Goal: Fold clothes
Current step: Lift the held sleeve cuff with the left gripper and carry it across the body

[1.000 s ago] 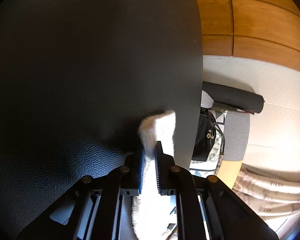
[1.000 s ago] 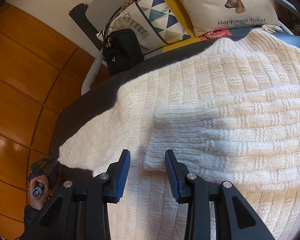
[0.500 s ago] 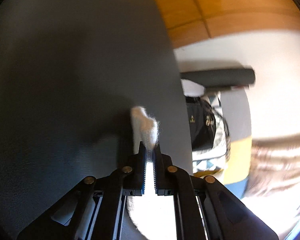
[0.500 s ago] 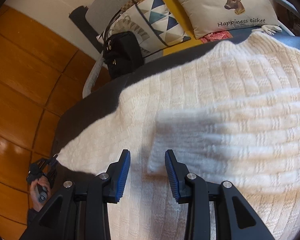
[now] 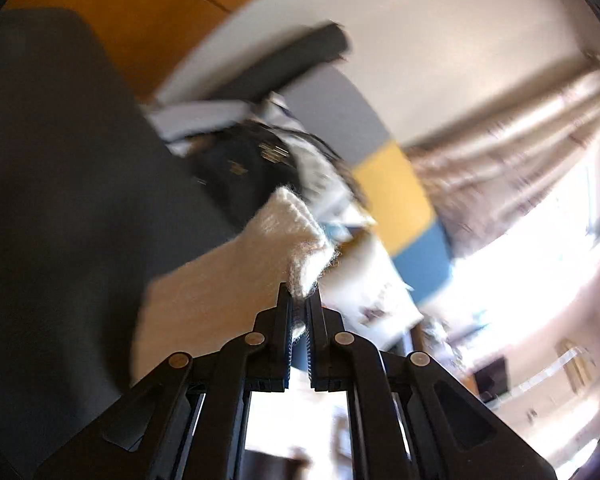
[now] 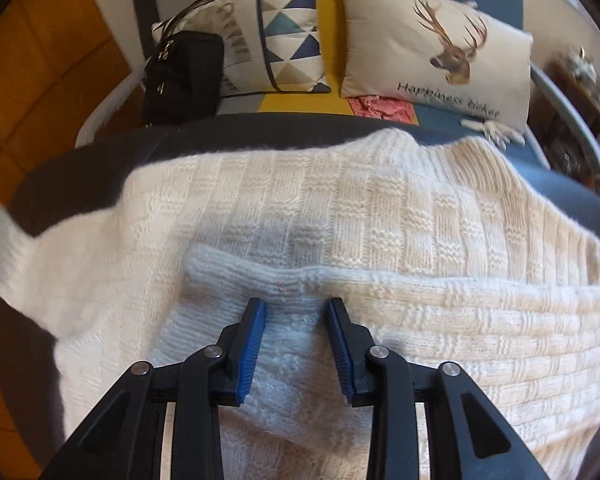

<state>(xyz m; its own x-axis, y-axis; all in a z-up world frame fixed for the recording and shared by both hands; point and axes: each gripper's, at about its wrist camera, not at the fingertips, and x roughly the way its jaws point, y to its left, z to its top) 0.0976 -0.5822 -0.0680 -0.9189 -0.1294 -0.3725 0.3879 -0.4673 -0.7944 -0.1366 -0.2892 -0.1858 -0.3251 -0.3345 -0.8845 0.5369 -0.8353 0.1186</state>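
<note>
Deer cushion [image 6: 440,52] beside triangle cushion [image 6: 284,36], black bag [image 6: 184,76].

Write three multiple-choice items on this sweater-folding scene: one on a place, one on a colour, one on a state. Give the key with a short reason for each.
1. Where is the black bag?
A. on the sweater
B. left of the triangle-pattern cushion
C. right of the deer cushion

2. What colour is the sweater?
A. cream white
B. red
C. navy

3. What is the left gripper doing?
A. open over bare table
B. shut on nothing
C. shut on a sleeve end

Key:
1 B, the bag leans by that cushion's left edge.
2 A, the knit is pale cream throughout.
3 C, cream knit sticks out between its shut jaws.
</note>
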